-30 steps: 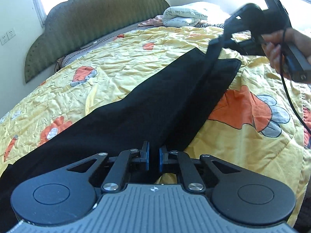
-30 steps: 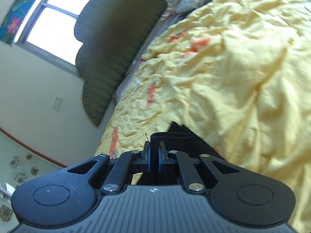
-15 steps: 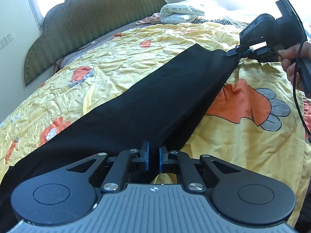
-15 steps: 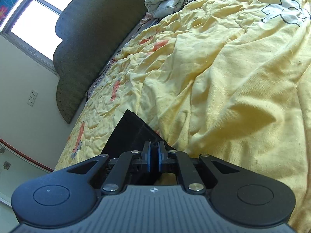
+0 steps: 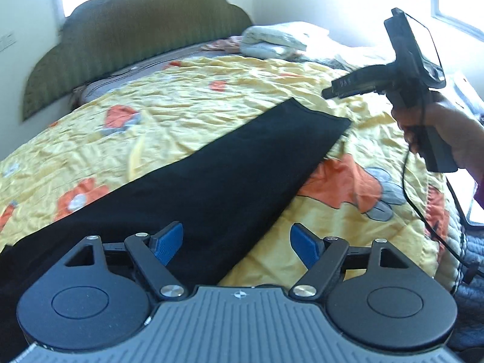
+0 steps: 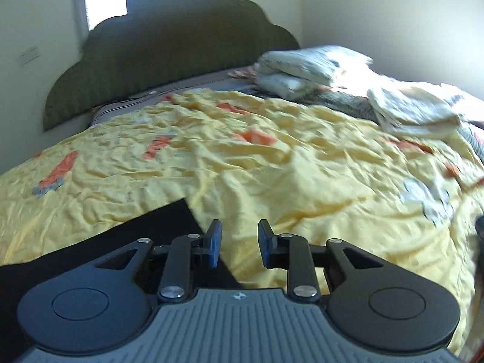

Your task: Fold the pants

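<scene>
Nearest, the left gripper point(image 5: 236, 243) hangs w/ jaws wide apart over the near part of the black pants point(image 5: 211, 181), which lie flat as one long narrow strip across the yellow quilt point(image 5: 181, 112): lengthwise fold looks done, crosswise folds left, I judge. Past the pants' far end the right gripper point(image 6: 239, 243) is lifted clear, jaws apart, empty; only writing is small letters on its side, maybe "DAS", not sure.

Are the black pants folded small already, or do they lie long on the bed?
Long: the pants stretch as one flat strip across the yellow bedspread, with no crosswise fold visible.
</scene>
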`<move>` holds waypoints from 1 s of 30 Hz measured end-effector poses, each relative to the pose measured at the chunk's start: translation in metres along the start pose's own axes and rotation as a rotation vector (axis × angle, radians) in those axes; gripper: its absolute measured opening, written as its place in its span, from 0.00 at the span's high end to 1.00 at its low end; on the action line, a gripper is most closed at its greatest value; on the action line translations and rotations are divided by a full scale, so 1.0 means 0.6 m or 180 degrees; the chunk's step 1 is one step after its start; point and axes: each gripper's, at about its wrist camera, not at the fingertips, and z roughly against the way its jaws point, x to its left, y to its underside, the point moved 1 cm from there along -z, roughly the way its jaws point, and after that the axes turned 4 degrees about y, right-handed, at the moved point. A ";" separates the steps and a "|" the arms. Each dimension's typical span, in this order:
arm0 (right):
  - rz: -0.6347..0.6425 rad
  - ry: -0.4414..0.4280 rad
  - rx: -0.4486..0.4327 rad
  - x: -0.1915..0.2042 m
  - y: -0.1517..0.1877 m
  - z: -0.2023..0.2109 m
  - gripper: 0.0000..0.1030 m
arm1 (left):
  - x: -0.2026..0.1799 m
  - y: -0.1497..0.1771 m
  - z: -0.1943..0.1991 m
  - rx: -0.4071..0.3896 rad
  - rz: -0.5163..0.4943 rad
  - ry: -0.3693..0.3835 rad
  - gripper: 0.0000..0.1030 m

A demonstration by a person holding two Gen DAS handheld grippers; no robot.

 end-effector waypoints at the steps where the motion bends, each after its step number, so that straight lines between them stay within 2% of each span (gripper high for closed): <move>1: 0.0141 -0.0269 0.0101 0.025 -0.001 -0.005 0.74 | 0.013 0.003 0.005 0.0006 0.0077 -0.0077 0.22; 3: 0.0380 -0.0683 0.0429 0.073 0.003 -0.029 0.74 | 0.048 0.010 0.010 0.0046 0.0302 -0.0241 0.23; 4: 0.0497 -0.0736 0.0524 0.092 0.008 -0.040 0.74 | 0.066 0.014 0.009 0.0088 0.0429 -0.0309 0.28; 7: 0.0805 -0.0428 0.0556 0.121 0.025 -0.072 0.72 | 0.109 0.033 -0.004 0.0360 0.0717 -0.0324 0.37; 9: 0.0671 -0.0227 0.0500 0.116 0.018 -0.070 0.63 | 0.121 0.048 -0.010 0.0513 0.0801 -0.0244 0.42; 10: 0.0674 -0.0132 0.0428 0.117 0.014 -0.063 0.62 | 0.122 0.051 -0.005 0.0485 0.0819 -0.0239 0.43; 11: 0.0718 -0.0135 0.0338 0.123 0.012 -0.052 0.62 | 0.122 0.051 0.002 0.0440 0.0824 -0.0241 0.43; 12: 0.0767 -0.0251 0.0290 0.132 0.011 -0.040 0.62 | 0.122 0.050 0.009 0.0386 0.0837 -0.0261 0.43; 14: 0.0823 -0.0607 0.0380 0.152 0.015 -0.029 0.60 | 0.128 0.047 0.017 0.0279 0.0891 -0.0339 0.41; 15: 0.0843 -0.0749 0.0446 0.162 0.021 -0.028 0.55 | 0.133 0.047 0.014 0.0292 0.0896 -0.0375 0.40; 17: 0.0916 -0.0761 0.0543 0.175 0.035 -0.038 0.46 | 0.137 0.052 0.003 0.0457 0.0882 -0.0376 0.41; 18: 0.0927 -0.0619 0.0567 0.174 0.042 -0.044 0.44 | 0.137 0.056 0.003 0.0471 0.0906 -0.0357 0.41; 20: 0.0691 -0.0484 0.0466 0.151 0.040 -0.034 0.43 | 0.136 0.054 0.014 0.0397 0.0915 -0.0336 0.41; 23: 0.0037 -0.0515 0.0231 0.091 0.026 0.007 0.42 | 0.135 0.037 0.026 0.0210 0.0906 -0.0425 0.35; 25: -0.0403 -0.0558 0.0183 0.047 0.022 0.027 0.36 | 0.139 0.021 0.017 0.0143 0.0924 -0.0529 0.29; 28: -0.1062 -0.0778 0.0354 -0.011 0.033 0.038 0.35 | 0.137 0.009 -0.010 0.0148 0.0904 -0.0578 0.27; 30: -0.1523 -0.0971 0.0525 -0.042 0.055 0.035 0.35 | 0.129 0.013 -0.036 0.0283 0.0843 -0.0520 0.27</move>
